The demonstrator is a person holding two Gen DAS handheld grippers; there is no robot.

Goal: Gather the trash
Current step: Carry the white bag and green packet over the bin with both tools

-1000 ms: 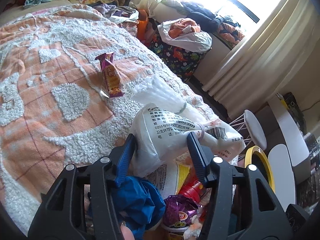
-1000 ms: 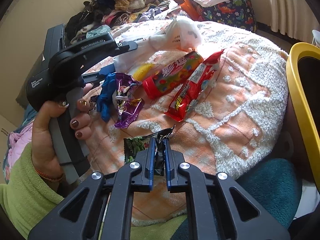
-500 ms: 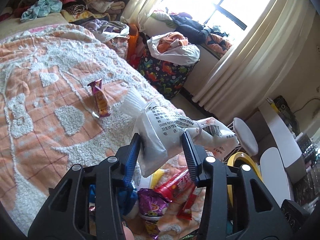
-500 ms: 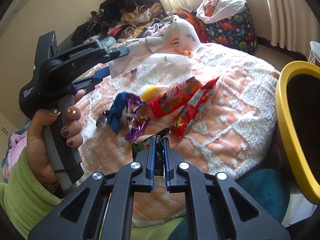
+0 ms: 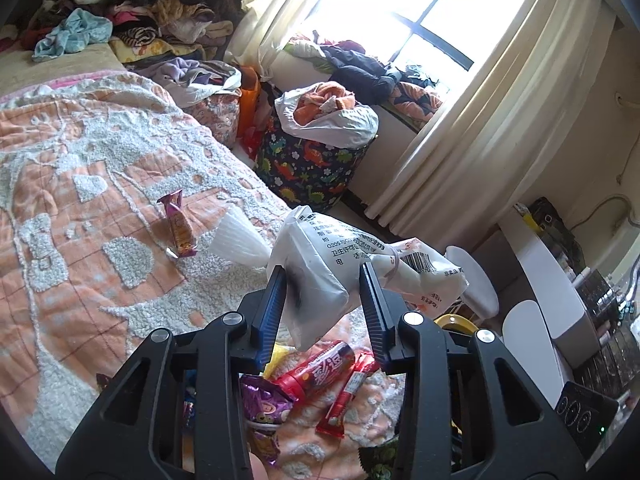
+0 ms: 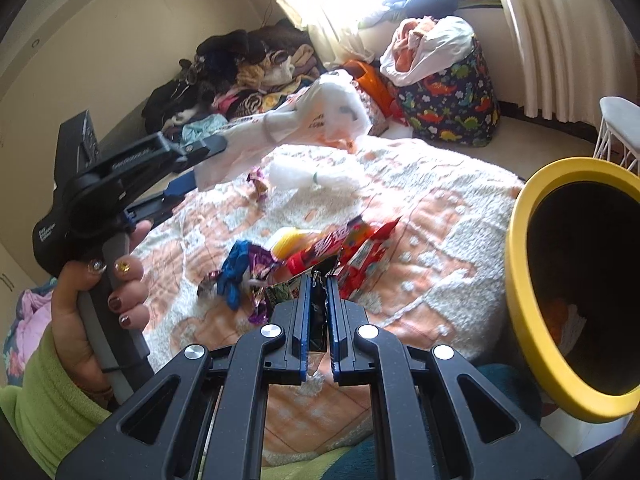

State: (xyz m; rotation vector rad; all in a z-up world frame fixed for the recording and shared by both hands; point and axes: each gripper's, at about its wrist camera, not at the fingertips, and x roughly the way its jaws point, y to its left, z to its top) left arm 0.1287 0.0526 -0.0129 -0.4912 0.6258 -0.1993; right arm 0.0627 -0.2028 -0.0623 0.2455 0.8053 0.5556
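left gripper: jaws closing on a white plastic bag with printed text and a barcode; the blue pads press its sides and the bag hangs clear above the bedspread. the same bag shows in the right wrist view, sticking out past the gripper, which a hand with painted nails holds by its handle; green sleeve below the hand.

right gripper: fingers pressed nearly together, pinching a dark wrapper raised off the bedspread.

on the bedspread, near its rounded foot end: red candy tube, red stick packet, purple wrapper, blue crumpled wrapper, yellow packet. nearer the middle of the bedspread: a purple snack wrapper just beside a clear plastic bag.

beside the bedspread's foot end: yellow-rimmed bin, dark inside.

beyond the bedspread, by the curtains: dinosaur-print basket topped with a white bag of clothes.
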